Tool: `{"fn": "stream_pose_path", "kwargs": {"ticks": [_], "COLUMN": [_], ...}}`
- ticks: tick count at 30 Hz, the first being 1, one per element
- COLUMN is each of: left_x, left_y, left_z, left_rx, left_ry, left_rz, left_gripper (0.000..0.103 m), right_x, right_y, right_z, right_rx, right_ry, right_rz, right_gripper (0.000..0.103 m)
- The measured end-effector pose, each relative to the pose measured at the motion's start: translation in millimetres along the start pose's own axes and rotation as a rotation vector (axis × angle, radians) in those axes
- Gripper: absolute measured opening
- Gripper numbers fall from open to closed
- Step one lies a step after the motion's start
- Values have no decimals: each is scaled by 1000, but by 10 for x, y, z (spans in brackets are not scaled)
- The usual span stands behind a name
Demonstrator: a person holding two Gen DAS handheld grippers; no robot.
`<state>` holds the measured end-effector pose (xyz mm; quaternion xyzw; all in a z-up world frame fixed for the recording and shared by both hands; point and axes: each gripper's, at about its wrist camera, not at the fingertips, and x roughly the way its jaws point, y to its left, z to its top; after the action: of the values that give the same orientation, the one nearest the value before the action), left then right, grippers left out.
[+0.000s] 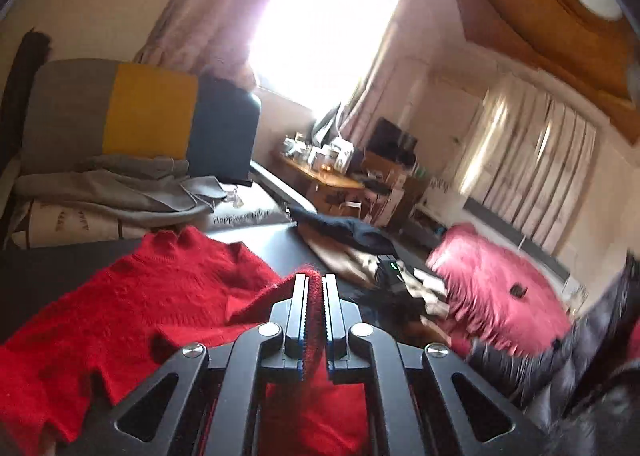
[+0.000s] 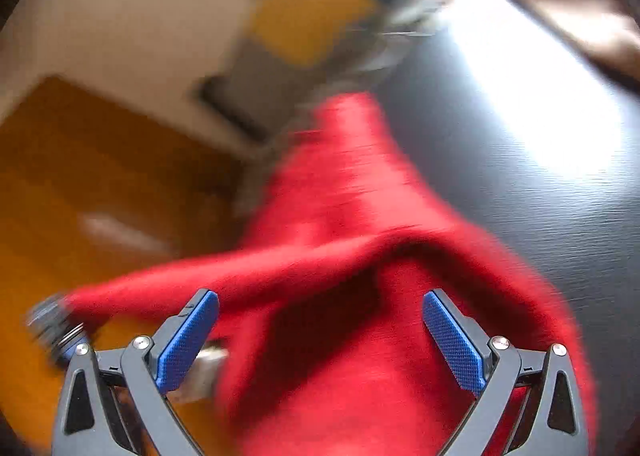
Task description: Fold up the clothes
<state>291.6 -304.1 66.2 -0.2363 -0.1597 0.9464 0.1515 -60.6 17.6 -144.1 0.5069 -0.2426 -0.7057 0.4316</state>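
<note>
On the dark counter (image 1: pixel 256 240), left wrist view: red sweater (image 1: pixel 160 296) lies spread, one edge raised and pinched in the clenched left claw (image 1: pixel 315 280), likely to carry a fold over. Other clothes (image 1: pixel 352 240) heaped beyond. Right wrist view, blurred: right claw (image 2: pixel 320 308) spread wide, gripping nothing, poised above the sweater, probably seeking a matching edge.

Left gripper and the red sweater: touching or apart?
Touching. The left wrist view shows the left gripper shut, with a fold of the red sweater pinched between its fingers.
</note>
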Motion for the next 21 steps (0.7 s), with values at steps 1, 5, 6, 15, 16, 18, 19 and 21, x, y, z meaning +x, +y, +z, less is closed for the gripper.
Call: {"fn": "stream_pose_path", "kwargs": {"ticks": [1,5,6,15,16,18,19,21], "left_x": [46,310,342,858,932,1093,1204,1311], "left_y": [-7,94,123,-138,-89,24,132,350], "left_z": [-48,67,154,1465,1431,1319,1163,800], "left_rx": [-9,-8,-17,113,105,96,99,82], "left_ry": [22,46,27,-44,6,111,191,306], "left_rz": [41,148,151,122,115,124,156,203], "left_gripper": [5,0,0,4,11,23,23,27], "right_x": [20,-147,-156,263,307,344,338,333], "right_y": [-50,66,159,548,517,483,457,479], "right_z": [33,-22,-91,-787,-768,-736,-700,-633], "right_rx": [18,-77,-124,-261,-247,-234,-237,-285], "right_ry": [-6,24,76,311,299,276,267,254], "right_rz": [-30,-2,58,172,156,138,131,89], "right_gripper": [103,103,103,103,103,103,103,103]}}
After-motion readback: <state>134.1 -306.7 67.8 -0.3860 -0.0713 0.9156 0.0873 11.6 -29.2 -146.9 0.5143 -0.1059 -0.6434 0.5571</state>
